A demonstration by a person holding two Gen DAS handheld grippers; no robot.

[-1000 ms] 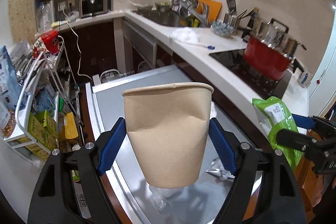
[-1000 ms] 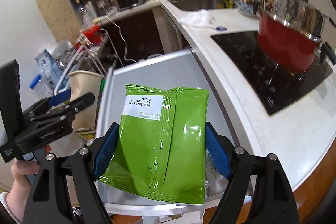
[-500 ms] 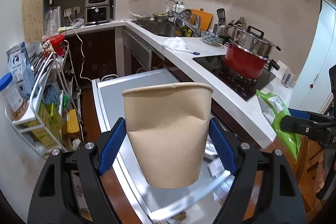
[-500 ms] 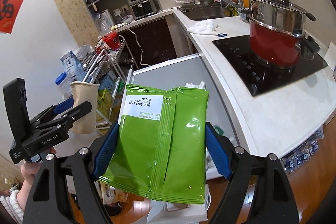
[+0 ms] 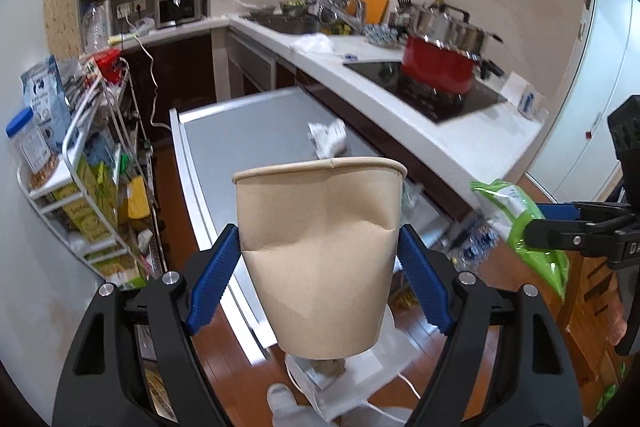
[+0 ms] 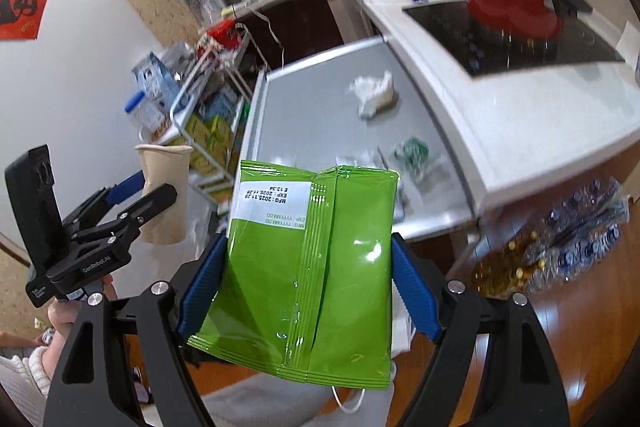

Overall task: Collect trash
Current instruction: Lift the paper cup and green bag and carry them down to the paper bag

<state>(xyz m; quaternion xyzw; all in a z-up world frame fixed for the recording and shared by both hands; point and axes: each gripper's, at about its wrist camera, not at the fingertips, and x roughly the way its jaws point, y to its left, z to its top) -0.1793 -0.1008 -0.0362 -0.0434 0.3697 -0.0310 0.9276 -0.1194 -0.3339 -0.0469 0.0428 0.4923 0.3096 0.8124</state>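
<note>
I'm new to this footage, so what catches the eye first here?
A dented brown paper cup fills the left view, clamped in the left gripper. A bright green packet fills the right view, pinched by the right gripper. Behind them, a red pot sits on the black stove.

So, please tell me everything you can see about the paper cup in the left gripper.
The paper cup is plain brown, paper by its look, with a rolled rim and an open top facing up. It stands nearly upright, held in the air between the blue pads of the left gripper, which press its sides. The wall is dented and creased across the middle. Its inside is not visible.
</note>
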